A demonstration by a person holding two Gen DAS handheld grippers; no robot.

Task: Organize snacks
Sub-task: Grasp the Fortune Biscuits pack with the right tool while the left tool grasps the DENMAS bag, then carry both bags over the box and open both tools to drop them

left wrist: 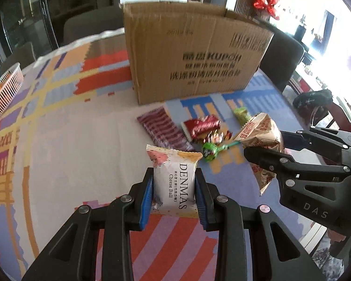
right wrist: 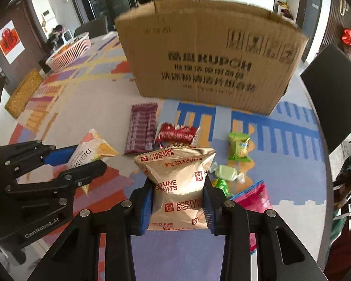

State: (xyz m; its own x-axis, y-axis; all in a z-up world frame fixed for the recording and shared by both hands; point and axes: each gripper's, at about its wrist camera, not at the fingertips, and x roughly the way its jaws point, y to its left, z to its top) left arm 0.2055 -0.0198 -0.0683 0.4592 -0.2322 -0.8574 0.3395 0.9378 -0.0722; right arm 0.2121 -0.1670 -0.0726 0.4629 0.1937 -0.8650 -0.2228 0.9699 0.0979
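Note:
My left gripper (left wrist: 173, 182) is shut on a white Denmas cheese ball packet (left wrist: 174, 182), held upright above the tablecloth. My right gripper (right wrist: 178, 195) is shut on a gold Fortune Biscuits bag (right wrist: 177, 182), also lifted. Each gripper shows in the other's view: the right gripper (left wrist: 266, 148) with its gold bag (left wrist: 262, 138), the left gripper (right wrist: 82, 157) with the white packet (right wrist: 91, 151). On the table behind lie a purple striped packet (left wrist: 163, 128), a red packet (left wrist: 202, 125), green sweets (right wrist: 238, 146) and a pink packet (right wrist: 255, 197). A large cardboard box (left wrist: 194, 53) stands beyond them.
A white slatted basket (right wrist: 70, 50) with orange items sits at the table's far left, a yellow woven pad (right wrist: 23, 92) near it. Dark chairs (right wrist: 332, 93) stand around the round table with its patterned cloth (left wrist: 70, 128). A black bag (left wrist: 313, 98) lies off the right edge.

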